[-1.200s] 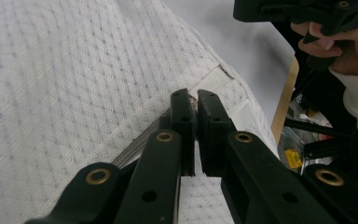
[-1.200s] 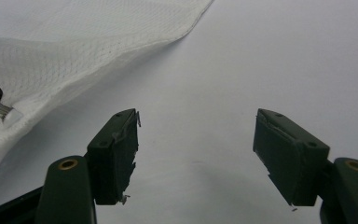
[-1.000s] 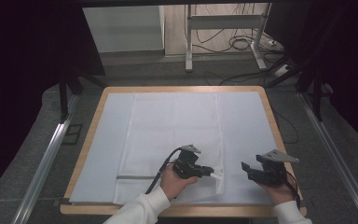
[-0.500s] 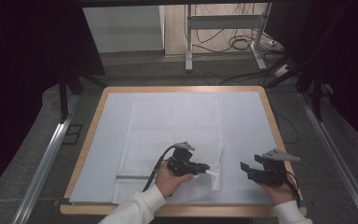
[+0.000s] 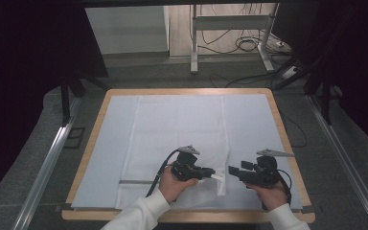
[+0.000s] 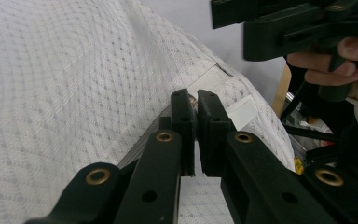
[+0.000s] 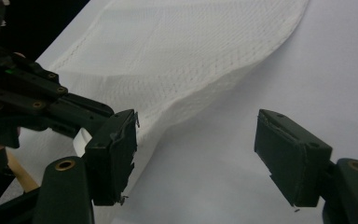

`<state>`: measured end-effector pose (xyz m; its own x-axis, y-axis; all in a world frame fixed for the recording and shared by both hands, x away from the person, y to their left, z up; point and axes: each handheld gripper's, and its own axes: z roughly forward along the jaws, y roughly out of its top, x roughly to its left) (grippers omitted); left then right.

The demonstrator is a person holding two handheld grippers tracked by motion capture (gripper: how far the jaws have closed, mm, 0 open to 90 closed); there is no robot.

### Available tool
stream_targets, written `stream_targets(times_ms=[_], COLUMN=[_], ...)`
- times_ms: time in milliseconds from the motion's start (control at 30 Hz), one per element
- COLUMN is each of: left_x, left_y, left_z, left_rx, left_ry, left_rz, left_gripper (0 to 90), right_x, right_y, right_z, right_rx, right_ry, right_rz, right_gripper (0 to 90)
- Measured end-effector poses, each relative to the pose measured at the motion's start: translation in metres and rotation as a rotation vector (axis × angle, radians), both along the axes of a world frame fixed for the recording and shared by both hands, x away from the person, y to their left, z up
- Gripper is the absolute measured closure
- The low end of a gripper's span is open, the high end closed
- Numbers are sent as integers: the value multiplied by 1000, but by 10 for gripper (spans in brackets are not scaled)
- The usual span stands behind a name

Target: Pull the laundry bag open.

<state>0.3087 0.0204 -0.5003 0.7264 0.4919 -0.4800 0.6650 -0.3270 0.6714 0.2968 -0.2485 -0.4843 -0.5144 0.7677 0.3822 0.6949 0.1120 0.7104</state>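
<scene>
Cloth: white mesh cloth (image 5: 177, 139) spread flat on the table (image 5: 88, 158), its near right corner lifted.
Left tongs: left tongs (image 5: 212, 173) pinched tight on the hem of that corner, beside the small white tag (image 6: 242, 111).
Right tongs: right tongs (image 7: 196, 158) spread wide, holding nothing, hovering just beside the raised edge.
Risk 1: the thin hem could slide out of the pinch if pulled sideways too hard.
Risk 2: the 2 tongs sit close and could knock together as the right closes in.
</scene>
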Motion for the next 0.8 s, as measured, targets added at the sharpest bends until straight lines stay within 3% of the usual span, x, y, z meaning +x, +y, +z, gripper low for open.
stream_targets(times_ms=[800], left_x=[-2], left_y=[-1], left_z=[2], left_rx=[-3], left_ry=[-10], left_rz=[2], left_gripper=[873], right_x=[13], right_y=[22], right_z=[1], right_rx=[1], right_ry=[46], right_rz=[6], right_gripper=[296])
